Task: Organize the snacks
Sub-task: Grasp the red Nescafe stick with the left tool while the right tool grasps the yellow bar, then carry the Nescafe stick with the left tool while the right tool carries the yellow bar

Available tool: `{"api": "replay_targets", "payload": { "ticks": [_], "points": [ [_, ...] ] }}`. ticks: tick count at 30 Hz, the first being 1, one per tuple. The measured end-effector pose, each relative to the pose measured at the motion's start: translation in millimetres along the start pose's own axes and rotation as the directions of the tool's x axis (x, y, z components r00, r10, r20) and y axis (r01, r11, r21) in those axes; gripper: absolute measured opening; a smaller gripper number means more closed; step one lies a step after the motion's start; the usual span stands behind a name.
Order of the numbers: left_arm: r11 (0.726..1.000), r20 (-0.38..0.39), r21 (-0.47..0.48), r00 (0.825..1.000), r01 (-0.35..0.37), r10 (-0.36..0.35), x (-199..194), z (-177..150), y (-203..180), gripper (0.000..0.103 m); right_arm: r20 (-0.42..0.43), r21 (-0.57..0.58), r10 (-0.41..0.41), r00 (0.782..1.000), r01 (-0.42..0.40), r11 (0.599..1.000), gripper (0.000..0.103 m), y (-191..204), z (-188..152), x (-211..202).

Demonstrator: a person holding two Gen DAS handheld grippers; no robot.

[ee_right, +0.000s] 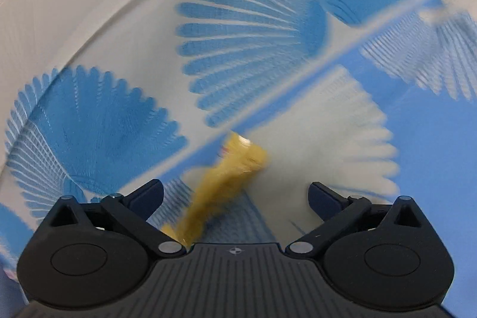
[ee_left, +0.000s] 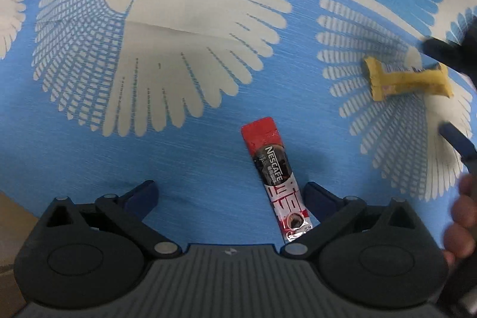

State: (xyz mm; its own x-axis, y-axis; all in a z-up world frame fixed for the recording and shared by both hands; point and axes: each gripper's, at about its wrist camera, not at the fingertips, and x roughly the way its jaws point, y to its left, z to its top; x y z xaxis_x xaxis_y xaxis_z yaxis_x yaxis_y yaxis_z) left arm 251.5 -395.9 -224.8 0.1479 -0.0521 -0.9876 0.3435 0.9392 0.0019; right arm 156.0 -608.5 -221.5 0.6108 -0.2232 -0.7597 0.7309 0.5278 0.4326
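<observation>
While the left tool points down at the table, its two dark blue fingers stand wide apart with nothing pressed between them. A red and black coffee stick lies flat on the blue and cream fan-patterned cloth, inside the gap but well over toward the finger on the picture's right; its lower end lies just beside that finger's linkage, and whether they touch cannot be told. The stick runs from a plain red end, farther from the tool, down to a white and red end near the tool's body. White capitals on its black middle read NESCAFE; the smaller print below and the large red characters lower down cannot be read.

Farther off to the right, a yellow snack bar lies on the cloth, well apart from the left tool. A band of writing runs along its top edge, too blurred to read. The right tool's dark fingers show at the frame's right edge on either side of the bar, and part of a hand shows below them.

From the right wrist view, the right tool is spread fully open. The yellow bar lies in the gap, slanting from near the left-hand finger's hinge up toward the middle, and neither pad touches it. Blur smears this wrapper, so no print can be read.
</observation>
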Motion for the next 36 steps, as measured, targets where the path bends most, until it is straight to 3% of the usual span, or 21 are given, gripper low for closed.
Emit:
{"api": "replay_targets", "payload": {
  "ticks": [2,3,4,5,7,9,10,11,14,18,22,29,36],
  "points": [
    [1.000,0.008,0.000,1.000,-0.015,0.015,-1,0,-1,0.103,0.004,-0.103,-0.049,0.999,0.049,0.994,0.102,23,-10,9],
    [1.000,0.015,0.001,1.000,-0.019,0.019,-1,-1,-2,0.103,0.023,-0.190,-0.100,0.995,0.102,0.976,0.096,36,-18,11],
    [1.000,0.021,0.008,1.000,-0.019,0.019,-1,-3,-2,0.103,0.042,-0.267,-0.146,0.988,0.152,0.952,0.073,44,-25,12],
    [1.000,0.022,0.018,1.000,-0.016,0.016,-2,-4,-2,0.103,0.077,-0.345,-0.171,0.982,0.187,0.920,0.039,48,-32,10],
    [0.999,0.018,0.037,1.000,-0.011,0.010,-5,-5,-4,0.100,0.072,-0.346,-0.139,0.988,0.155,0.925,0.028,37,-33,-1],
    [0.999,0.049,0.043,0.999,-0.006,0.004,-13,-11,-3,0.082,0.072,-0.302,-0.158,0.985,0.172,0.938,0.026,16,-30,-19],
    [0.999,0.071,0.052,0.997,0.000,-0.004,-20,-14,-3,0.053,0.081,-0.293,-0.185,0.979,0.201,0.935,0.026,3,-29,-31],
    [0.997,0.080,0.069,0.997,0.016,-0.022,-26,-16,-2,0.014,0.087,-0.283,-0.200,0.976,0.217,0.934,0.026,-8,-30,-43],
    [0.990,0.024,0.103,0.995,0.092,-0.095,-31,-20,1,0.014,0.105,-0.256,-0.225,0.969,0.245,0.935,0.026,-47,-41,-87],
    [0.976,0.071,0.189,0.990,0.108,-0.123,-53,-36,7,0.013,0.107,-0.202,-0.261,0.959,0.278,0.939,0.026,-89,-68,-138],
    [0.958,0.128,0.257,0.978,0.129,-0.167,-99,-66,18,0.013,0.125,-0.125,-0.245,0.961,0.260,0.957,0.026,-102,-102,-188],
    [0.920,0.194,0.349,0.946,0.180,-0.259,-183,-134,42,0.014,0.184,-0.020,-0.172,0.968,0.178,0.984,0.026,-80,-154,-292],
    [0.900,0.242,0.403,0.929,0.166,-0.279,-257,-204,100,0.014,0.228,-0.156,-0.062,0.972,0.099,0.983,0.026,-18,-205,-383]
  ]
}}
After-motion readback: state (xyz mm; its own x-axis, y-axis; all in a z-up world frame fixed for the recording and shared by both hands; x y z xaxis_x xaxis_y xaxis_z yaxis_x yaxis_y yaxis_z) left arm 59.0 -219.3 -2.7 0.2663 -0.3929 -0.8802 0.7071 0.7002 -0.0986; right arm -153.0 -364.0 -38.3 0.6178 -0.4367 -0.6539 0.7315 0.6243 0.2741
